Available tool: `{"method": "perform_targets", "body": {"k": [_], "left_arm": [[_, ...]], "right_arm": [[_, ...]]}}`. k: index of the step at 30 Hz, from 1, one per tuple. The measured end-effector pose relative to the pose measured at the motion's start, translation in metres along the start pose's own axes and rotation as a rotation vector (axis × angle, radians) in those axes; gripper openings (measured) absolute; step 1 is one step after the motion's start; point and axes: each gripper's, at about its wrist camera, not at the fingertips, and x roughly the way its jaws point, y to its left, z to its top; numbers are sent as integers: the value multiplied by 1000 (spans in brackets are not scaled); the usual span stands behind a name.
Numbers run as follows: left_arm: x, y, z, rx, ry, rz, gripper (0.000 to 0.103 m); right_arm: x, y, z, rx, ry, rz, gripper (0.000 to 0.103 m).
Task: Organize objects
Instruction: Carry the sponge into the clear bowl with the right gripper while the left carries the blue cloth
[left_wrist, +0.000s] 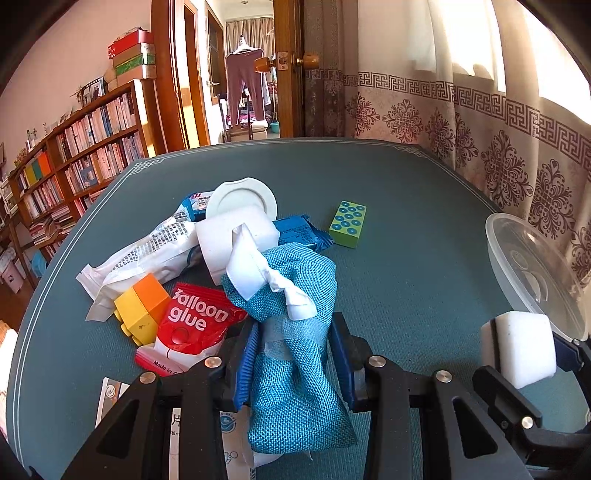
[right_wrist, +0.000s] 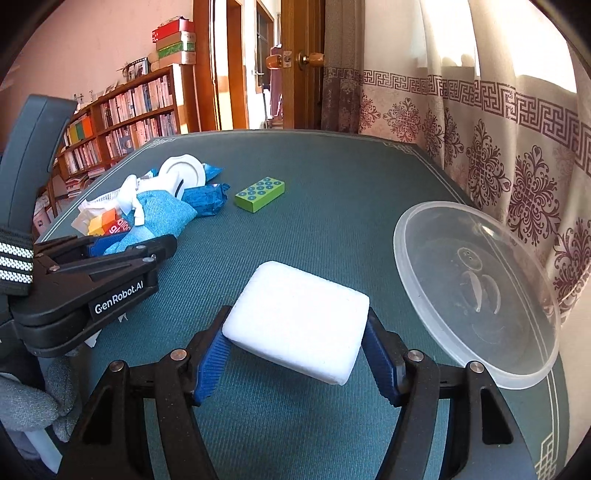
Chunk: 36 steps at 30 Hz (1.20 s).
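On the green tabletop (right_wrist: 332, 192), the left tongs (left_wrist: 291, 354), marked "GenRobot.AI", pinch a blue woven pouch (left_wrist: 295, 295) beside a red "Balloon glue" packet (left_wrist: 188, 325), while the right tongs (right_wrist: 295, 343) squeeze a white sponge block (right_wrist: 299, 317) near a clear lid (right_wrist: 476, 295).

Red packet (left_wrist: 192, 325): "Balloon glue", "Made in…" cut off. Left gripper (right_wrist: 127, 245) body: "GenRobot.AI".
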Motion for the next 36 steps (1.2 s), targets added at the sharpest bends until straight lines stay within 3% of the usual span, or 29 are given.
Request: {"method": "perform_targets", "body": {"k": [7,14,22,36], "left_arm": [[-1,-2,1,4,-9,-2,39],[-4,-6,4,12,-11,-7,39],[-14,-23,10,54,-15,-16,39],[-13,-91,29,155,2,-115,39]], "right_arm": [[-22,-20,11,41,-88,-58,68],[-35,-53,21,66,-148,-200,68],[-25,-101,24,143,-120,-294,68],[-12,-169,17,255,-71,-326,68]]}}
